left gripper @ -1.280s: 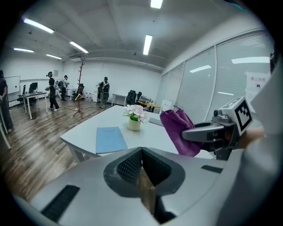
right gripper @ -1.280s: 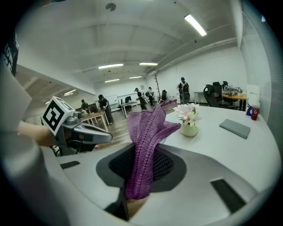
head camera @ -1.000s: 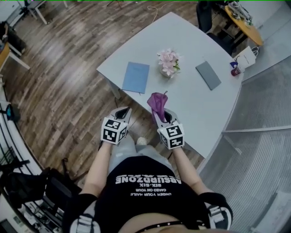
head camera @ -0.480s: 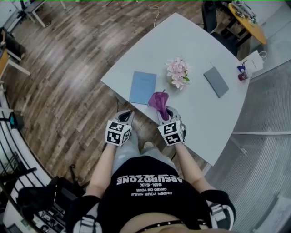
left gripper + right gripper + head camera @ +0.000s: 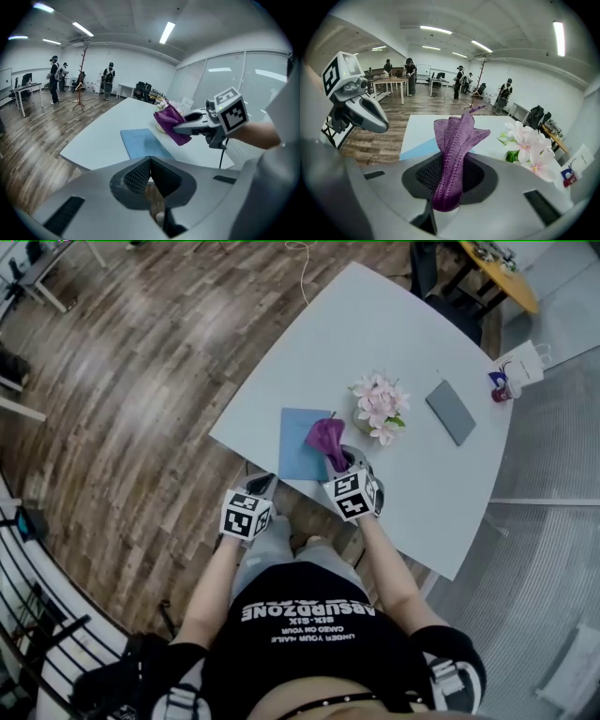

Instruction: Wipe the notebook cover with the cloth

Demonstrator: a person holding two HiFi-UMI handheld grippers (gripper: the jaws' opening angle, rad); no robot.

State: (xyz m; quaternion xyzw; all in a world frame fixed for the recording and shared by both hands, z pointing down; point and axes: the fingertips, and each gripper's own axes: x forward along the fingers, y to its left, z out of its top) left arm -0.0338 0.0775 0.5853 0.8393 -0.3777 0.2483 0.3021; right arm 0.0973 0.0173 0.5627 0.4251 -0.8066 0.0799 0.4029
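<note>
White table (image 5: 403, 324) holds a blue notebook (image 5: 298, 448) at its near edge. Right gripper (image 5: 343, 459) pinches a purple cloth (image 5: 327, 438) by it; left gripper (image 5: 262, 483) has jaws pressed together, empty.

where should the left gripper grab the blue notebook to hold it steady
Probably its near left corner, coming from the person's side. The flat blue notebook lies thin on the white table, close to the near edge, and the right gripper with the purple cloth is above its right side.
</note>
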